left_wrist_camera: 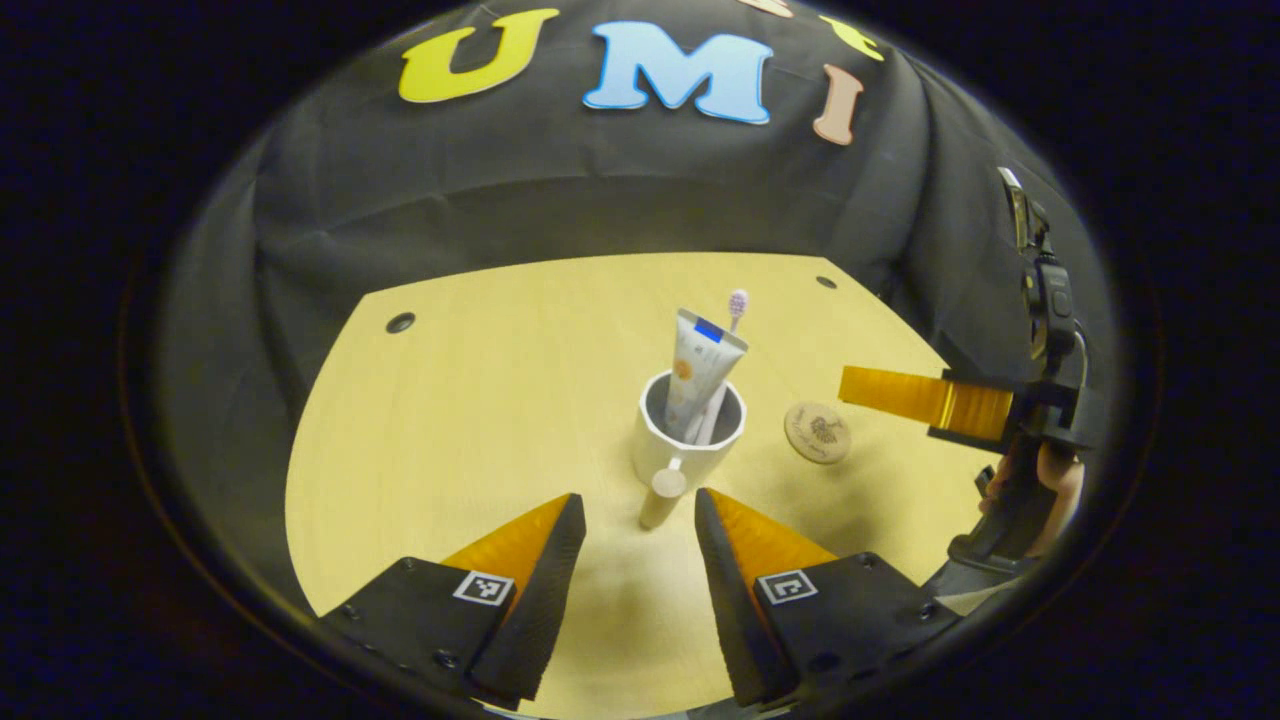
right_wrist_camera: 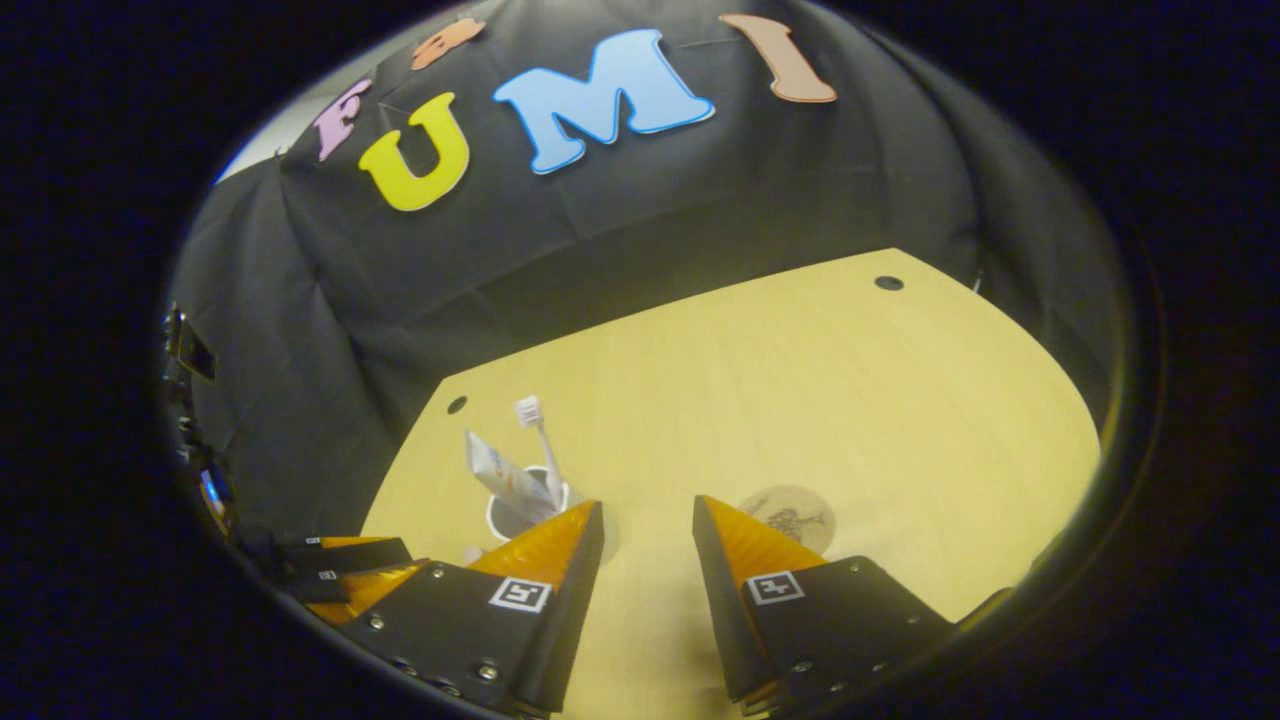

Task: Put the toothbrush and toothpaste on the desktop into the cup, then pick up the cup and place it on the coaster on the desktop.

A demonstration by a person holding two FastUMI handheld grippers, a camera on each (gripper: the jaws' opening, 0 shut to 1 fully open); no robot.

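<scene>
**On the desk: cup loaded, coaster move pending**

On the pale wooden desktop (left_wrist_camera: 480, 400), order by size: desk, cup, tube, coaster, brush.

- White cup with a wooden handle (left_wrist_camera: 688, 440) stands upright mid-desk, handle pointing at the left gripper (left_wrist_camera: 640, 520). It is seen again at the lower left of the right gripper view.
- White toothpaste tube with a blue band (left_wrist_camera: 700, 370) stands in the cup, leaning on the rim.
- Round brown coaster with a dark print (left_wrist_camera: 817, 432) lies flat just beside the cup and apart from it.
- White toothbrush with a pale bristle head (left_wrist_camera: 736, 305) is in the cup behind the tube.

Jaws: left gripper wide apart, holding nothing, handle sitting between its two fingers' line but not touched. Right gripper (right_wrist_camera: 648, 525) also wide apart, holding nothing, hanging above bare desk between cup and coaster.

Judgement: loading looks done; grasp and transfer remain.

Risks:
- Tube and brush stand tall and lean; tilting the cup in the lift could tip them out.
- Gripping the round handle alone could let the cup swing.
- Right gripper's finger hangs near the coaster, possibly in the transfer path.

Unclear: the cup's base is hidden by a finger in the right gripper view; the coaster print is illegible; the brush handle is hidden inside the cup.
</scene>
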